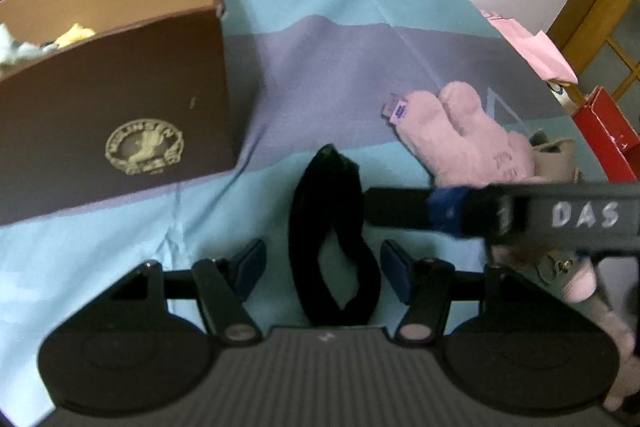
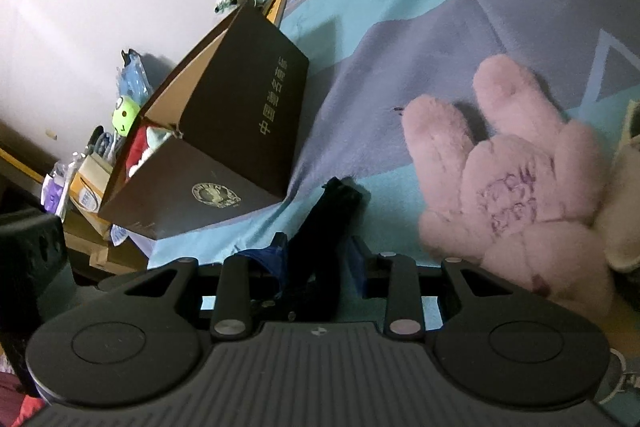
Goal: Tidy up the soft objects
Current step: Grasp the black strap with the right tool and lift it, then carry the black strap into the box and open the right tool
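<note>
1. The left gripper (image 1: 322,271) is spread wide, its blue-padded fingers (image 1: 251,263) standing either side of a black fabric band (image 1: 332,247) that lies looped on the bedspread (image 1: 340,59); neither pad touches the cloth
2. The right gripper (image 2: 316,259) is pinched in on the same black band (image 2: 320,227); in its own view the dark fabric is bunched between the blue pads, and in the left view its fingers reach across from the right to the band's edge
3. The band looks light and limp, a soft tube of cloth that will fold and sag wherever it is lifted. A pinch across one doubled side of the loop should hold well; it is not likely to slip or be harmed
4. The brown box (image 1: 120,131) stands open to the left of the band, well within reach, with other soft items (image 1: 72,35) already inside; it is probably the place for the band
5. A pink plush rabbit (image 1: 464,135) lies to the right, near the band but apart from it. It is bulkier and squashy, and its ears or body would give a good grip
</note>
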A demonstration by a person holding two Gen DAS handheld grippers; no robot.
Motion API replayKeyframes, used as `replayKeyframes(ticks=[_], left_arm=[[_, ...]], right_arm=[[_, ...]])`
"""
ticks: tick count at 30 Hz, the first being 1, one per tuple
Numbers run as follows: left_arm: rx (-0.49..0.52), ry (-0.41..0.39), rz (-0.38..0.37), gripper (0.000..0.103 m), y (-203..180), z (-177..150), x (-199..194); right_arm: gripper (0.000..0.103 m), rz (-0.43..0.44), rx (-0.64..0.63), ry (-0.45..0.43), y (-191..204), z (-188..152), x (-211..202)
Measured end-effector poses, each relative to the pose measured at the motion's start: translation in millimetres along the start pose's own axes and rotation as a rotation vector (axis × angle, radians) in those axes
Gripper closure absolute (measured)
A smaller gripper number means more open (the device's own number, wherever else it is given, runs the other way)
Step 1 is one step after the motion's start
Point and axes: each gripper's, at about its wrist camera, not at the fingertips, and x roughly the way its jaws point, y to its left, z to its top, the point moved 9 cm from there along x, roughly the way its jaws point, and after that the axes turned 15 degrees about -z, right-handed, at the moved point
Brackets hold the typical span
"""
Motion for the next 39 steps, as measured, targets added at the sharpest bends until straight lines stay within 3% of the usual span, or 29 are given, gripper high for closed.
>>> replayKeyframes(ticks=[8,11,16,21,32,39], left_arm=[[0.069,-0.03,-0.022,0.042,-2,2,4],[0.126,-0.026,-0.021,0.053,-4,0,3],[0.117,-0.031,-0.073,0.064,2,1,-1],[0.128,-0.009,-0.134,0.088,-5,-6,-2],[0.143,0.046,-0.24,0.095,-20,-21,-10],[0.177,0.025,-0.302,0.095,-30,-10,-31]], right_arm=[[0.086,0.016,0.005,0.014,6,-2,17],[0.085,0.025,0.003,0.025,9,-3,21],[0.087,0.06,0.084,0.062,8,-2,23],[0.087,0.068,0.106,0.079,9,-11,19],[0.088,0.051,0.126,0.098,8,-30,2],[0.088,0.069,0.117,0.064,17,-19,-19]])
